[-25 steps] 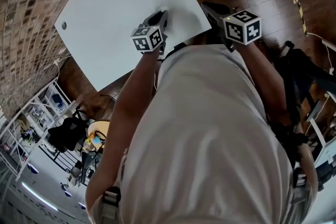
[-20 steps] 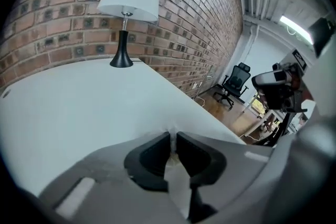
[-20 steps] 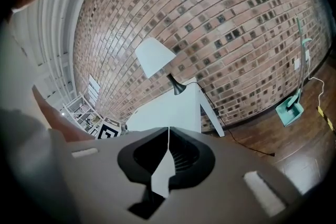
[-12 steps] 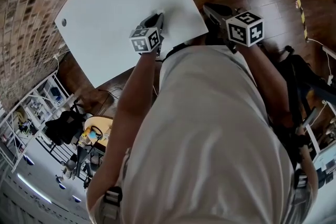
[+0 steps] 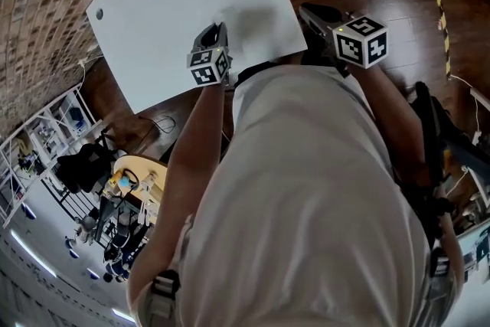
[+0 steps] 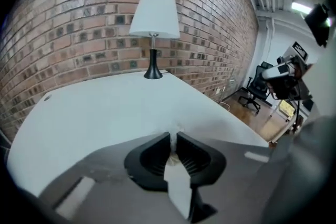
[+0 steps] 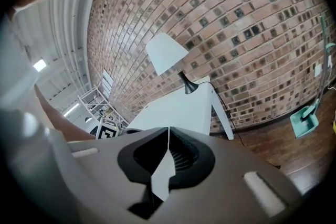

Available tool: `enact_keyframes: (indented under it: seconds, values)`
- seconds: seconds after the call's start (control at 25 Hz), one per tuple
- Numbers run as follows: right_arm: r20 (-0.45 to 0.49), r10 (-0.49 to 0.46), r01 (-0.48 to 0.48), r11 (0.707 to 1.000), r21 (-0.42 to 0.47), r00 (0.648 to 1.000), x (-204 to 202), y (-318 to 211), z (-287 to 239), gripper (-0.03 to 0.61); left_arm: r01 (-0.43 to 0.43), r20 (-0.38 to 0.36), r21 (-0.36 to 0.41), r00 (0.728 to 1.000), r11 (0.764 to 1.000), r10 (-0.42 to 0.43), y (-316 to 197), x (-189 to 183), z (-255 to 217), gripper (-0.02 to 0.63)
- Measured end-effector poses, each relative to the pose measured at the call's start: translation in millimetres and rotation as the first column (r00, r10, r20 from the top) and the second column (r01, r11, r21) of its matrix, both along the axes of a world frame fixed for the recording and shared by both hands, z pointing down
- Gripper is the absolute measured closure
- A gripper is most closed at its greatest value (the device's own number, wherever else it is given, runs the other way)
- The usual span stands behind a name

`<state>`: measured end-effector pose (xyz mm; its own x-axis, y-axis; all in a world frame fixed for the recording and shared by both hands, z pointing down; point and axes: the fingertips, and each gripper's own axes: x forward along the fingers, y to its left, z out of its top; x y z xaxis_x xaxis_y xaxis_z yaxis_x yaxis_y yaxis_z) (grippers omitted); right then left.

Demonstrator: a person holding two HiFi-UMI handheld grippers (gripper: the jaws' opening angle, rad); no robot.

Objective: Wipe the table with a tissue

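Now the left gripper (image 6: 173, 135) is pinching a tissue (image 6: 172, 153) above the white table (image 6: 100, 107), while the right gripper (image 7: 168, 129) is hanging clenched, empty.

Right gripper (image 7: 168, 131) facing a white worktop (image 7: 178, 110), fingers pressed together.
Beyond, a white-shaded lamp (image 7: 167, 53) at the worktop's far end before a brick wall (image 7: 236, 23); to the right, a teal dustpan (image 7: 303, 126) standing on the wooden floor (image 7: 268, 147).

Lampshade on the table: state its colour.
White conical lampshade, plain, no pattern; it shows best in the left gripper view.
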<state>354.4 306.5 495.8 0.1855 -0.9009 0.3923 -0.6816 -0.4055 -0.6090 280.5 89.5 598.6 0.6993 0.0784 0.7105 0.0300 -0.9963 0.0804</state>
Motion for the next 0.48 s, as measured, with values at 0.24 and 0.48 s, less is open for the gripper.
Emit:
enact_keyframes:
  seconds: [0.24, 0.48]
  values:
    - [0.000, -0.007, 0.007, 1.000, -0.015, 1.000, -3, 14, 0, 0.565, -0.002, 0.044, 0.100, 0.999, 0.995, -0.002, -8, 13, 19, 0.568]
    - [-0.026, 0.020, -0.021, 0.999, -0.049, 0.999, -3, 41, 4, 0.565, -0.009, 0.017, 0.157, 1.000, 0.988, 0.006, 26, 21, 22, 0.569]
